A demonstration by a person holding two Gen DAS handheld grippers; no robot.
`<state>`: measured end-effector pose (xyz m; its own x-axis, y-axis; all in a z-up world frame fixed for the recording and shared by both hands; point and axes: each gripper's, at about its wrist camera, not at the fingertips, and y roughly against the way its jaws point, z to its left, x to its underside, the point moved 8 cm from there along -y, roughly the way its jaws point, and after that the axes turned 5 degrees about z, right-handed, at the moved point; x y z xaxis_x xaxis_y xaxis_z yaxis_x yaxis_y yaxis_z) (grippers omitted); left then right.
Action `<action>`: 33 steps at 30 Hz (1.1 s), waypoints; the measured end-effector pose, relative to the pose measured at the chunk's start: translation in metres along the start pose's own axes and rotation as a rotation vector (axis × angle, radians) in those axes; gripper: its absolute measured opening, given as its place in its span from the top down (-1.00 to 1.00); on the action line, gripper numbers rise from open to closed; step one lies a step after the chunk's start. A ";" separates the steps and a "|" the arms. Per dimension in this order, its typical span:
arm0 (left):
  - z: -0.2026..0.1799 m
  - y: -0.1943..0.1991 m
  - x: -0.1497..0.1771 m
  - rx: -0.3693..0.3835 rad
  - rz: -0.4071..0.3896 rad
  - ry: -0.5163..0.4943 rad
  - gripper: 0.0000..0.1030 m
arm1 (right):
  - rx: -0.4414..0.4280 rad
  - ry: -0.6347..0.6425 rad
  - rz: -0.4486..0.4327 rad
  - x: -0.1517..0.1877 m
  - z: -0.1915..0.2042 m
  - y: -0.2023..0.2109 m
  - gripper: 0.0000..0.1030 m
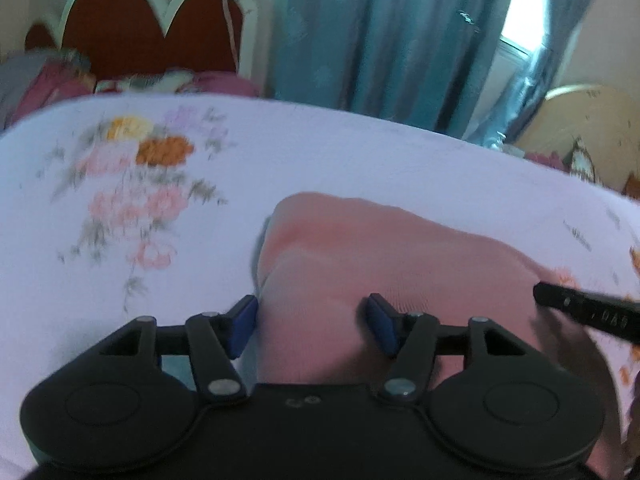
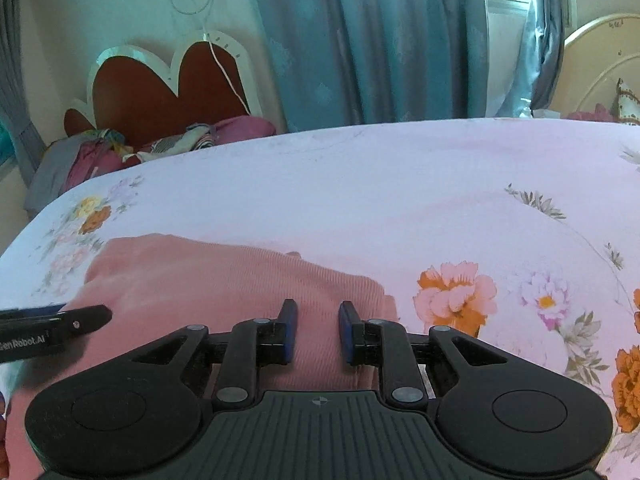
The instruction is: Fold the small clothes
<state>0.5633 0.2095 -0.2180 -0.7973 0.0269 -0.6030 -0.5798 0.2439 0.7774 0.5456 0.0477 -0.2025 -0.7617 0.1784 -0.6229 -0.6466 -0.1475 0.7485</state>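
bedroom backdrop: teal curtains (image 2: 360, 40), a scalloped red headboard (image 2: 160, 88) against the wall, a heap of bedding (image 2: 120, 148) below it. nearer, a white bedspread (image 2: 360, 184) printed with pink and orange flowers, stretching to the far edge and out to both sides.

lying on the bedspread toward its near edge: a pink ribbed garment (image 2: 224, 280), bunched and partly doubled over, rounded far corner toward the headboard side.

left gripper (image 1: 312, 320): blue pads well apart, nothing pinched. left pad (image 1: 244, 320) just beside the garment's left edge, at or over the bedspread; right pad over the pink cloth; contact with either not clear through the blur. garment filling the gap between the pads and running away toward the far right.

right gripper (image 2: 318, 330): pads close together with a narrow gap, pink cloth visible in that gap and beneath both fingers. whether a fold is truly pinched or the pads merely rest above it: cannot tell. garment's right edge just beyond the right finger, bare floral bedspread after that.

each gripper's black finger visible at the side of the other's view, both over the same garment.
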 end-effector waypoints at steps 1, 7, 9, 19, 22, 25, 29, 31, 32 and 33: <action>0.001 0.004 0.000 -0.002 -0.004 0.015 -0.17 | -0.004 -0.013 0.007 0.000 -0.001 0.001 0.60; -0.006 0.056 0.014 0.017 -0.092 -0.044 -0.11 | -0.064 0.039 -0.041 0.007 0.006 0.055 0.60; -0.009 0.074 0.027 0.030 -0.100 -0.070 -0.11 | -0.089 0.055 -0.043 0.017 0.012 0.074 0.60; -0.015 0.092 0.091 0.004 -0.039 -0.110 -0.20 | 0.001 0.111 0.049 0.097 -0.003 0.098 0.60; -0.014 0.095 0.091 -0.006 -0.029 -0.086 -0.18 | -0.003 0.064 0.046 0.098 -0.006 0.101 0.60; -0.018 0.109 0.098 0.005 -0.024 -0.096 -0.15 | -0.033 0.066 0.004 0.095 0.005 0.126 0.60; -0.020 0.103 0.120 -0.014 0.038 -0.125 -0.17 | 0.004 0.115 0.045 0.117 0.011 0.130 0.60; -0.016 0.097 0.129 -0.014 0.055 -0.096 -0.19 | 0.009 0.079 0.103 0.130 0.004 0.118 0.60; -0.014 0.096 0.130 -0.012 0.050 -0.084 -0.20 | -0.004 0.065 0.089 0.133 0.002 0.117 0.60; -0.013 0.096 0.130 -0.012 0.050 -0.082 -0.20 | -0.004 0.065 0.086 0.134 0.001 0.118 0.60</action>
<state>0.4018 0.2238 -0.2187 -0.8092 0.1184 -0.5755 -0.5419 0.2283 0.8089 0.3674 0.0553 -0.1974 -0.8156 0.1016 -0.5696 -0.5785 -0.1632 0.7992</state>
